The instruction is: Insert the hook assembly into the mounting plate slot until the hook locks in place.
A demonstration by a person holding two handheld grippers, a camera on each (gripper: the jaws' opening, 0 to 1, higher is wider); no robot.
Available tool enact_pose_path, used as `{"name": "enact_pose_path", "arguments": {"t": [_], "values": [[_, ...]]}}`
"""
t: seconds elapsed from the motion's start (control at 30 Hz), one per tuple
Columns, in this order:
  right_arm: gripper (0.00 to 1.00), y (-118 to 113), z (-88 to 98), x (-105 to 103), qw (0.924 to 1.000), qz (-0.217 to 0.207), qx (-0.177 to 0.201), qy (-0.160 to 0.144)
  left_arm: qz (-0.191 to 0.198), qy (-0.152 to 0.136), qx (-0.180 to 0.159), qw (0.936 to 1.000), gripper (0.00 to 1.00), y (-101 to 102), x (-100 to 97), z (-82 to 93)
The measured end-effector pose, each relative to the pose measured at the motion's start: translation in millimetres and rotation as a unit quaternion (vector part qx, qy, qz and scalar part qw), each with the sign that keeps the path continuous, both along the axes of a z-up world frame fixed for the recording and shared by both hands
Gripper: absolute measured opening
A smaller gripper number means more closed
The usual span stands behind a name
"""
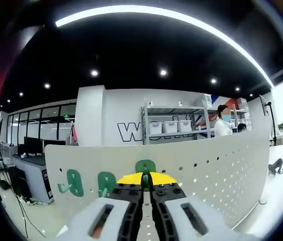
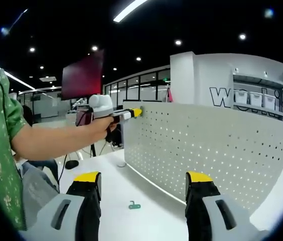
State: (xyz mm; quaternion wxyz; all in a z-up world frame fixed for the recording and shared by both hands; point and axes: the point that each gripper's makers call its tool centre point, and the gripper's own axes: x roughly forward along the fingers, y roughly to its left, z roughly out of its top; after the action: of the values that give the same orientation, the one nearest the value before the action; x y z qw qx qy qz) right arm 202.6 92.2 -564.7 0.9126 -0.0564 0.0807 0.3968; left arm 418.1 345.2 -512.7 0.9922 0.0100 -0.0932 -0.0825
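The white perforated mounting plate [image 1: 217,165] stands upright on the table. Two green hooks [image 1: 74,182] [image 1: 105,184] hang on its face. My left gripper [image 1: 145,182] is shut on a third green hook [image 1: 145,167], held against the plate near its top edge. In the right gripper view the left gripper [image 2: 131,113], held in a person's hand, touches the plate [image 2: 206,145] at its upper left corner. My right gripper [image 2: 142,183] hangs open above the table with nothing between its jaws. Another green hook [image 2: 134,205] lies flat on the table below it.
The white table [image 2: 131,181] runs along the plate's foot. A person's arm [image 2: 51,143] in a green sleeve crosses the left of the right gripper view. Shelving with bins [image 1: 174,125] and a person [image 1: 223,123] stand far behind the plate.
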Motion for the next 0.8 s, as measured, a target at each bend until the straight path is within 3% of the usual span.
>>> {"name": "enact_pose_path", "arguments": {"t": [0.8], "values": [[0.68, 0.2, -3.0, -0.8, 1.0, 0.002, 0.001, 0.003, 0.009, -0.001, 0.038, 0.9992, 0.04, -0.1, 1.6, -4.2]]}}
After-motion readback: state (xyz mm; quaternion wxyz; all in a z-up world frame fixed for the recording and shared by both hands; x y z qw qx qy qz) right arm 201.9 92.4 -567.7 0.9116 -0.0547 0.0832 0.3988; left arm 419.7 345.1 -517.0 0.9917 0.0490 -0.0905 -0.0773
